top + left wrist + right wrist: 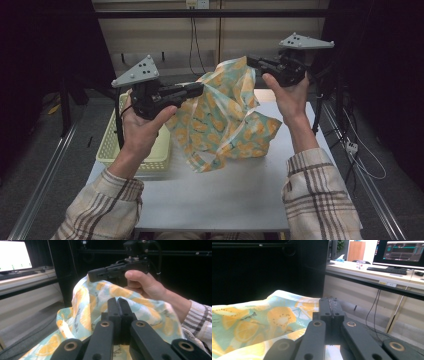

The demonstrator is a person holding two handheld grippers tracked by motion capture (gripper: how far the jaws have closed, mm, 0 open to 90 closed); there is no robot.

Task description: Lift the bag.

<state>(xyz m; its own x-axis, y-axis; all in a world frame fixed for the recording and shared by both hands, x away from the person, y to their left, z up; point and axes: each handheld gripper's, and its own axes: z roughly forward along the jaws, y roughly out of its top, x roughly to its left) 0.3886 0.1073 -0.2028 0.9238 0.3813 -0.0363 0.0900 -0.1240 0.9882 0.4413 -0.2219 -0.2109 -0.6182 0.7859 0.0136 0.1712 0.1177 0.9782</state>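
A thin cloth (pixel 225 120) printed with orange citrus slices on pale blue hangs bunched above the white table (pixel 225 195), its lower folds near the tabletop. My left gripper (pixel 200 89) is shut on the cloth's left upper edge. My right gripper (pixel 250 61) is shut on its top, higher and farther back. In the left gripper view the shut jaws (pixel 119 301) lie against the cloth (pixel 85 302), and the right gripper (pixel 91 275) pinches the fabric beyond them. In the right gripper view the shut jaws (pixel 329 302) have the cloth (pixel 262 322) spreading off to the left.
A pale yellow plastic basket (pixel 112 145) stands at the table's left edge, under my left hand. Metal rails run along both sides of the table. A desk with monitors (pixel 402 251) lies beyond the table.
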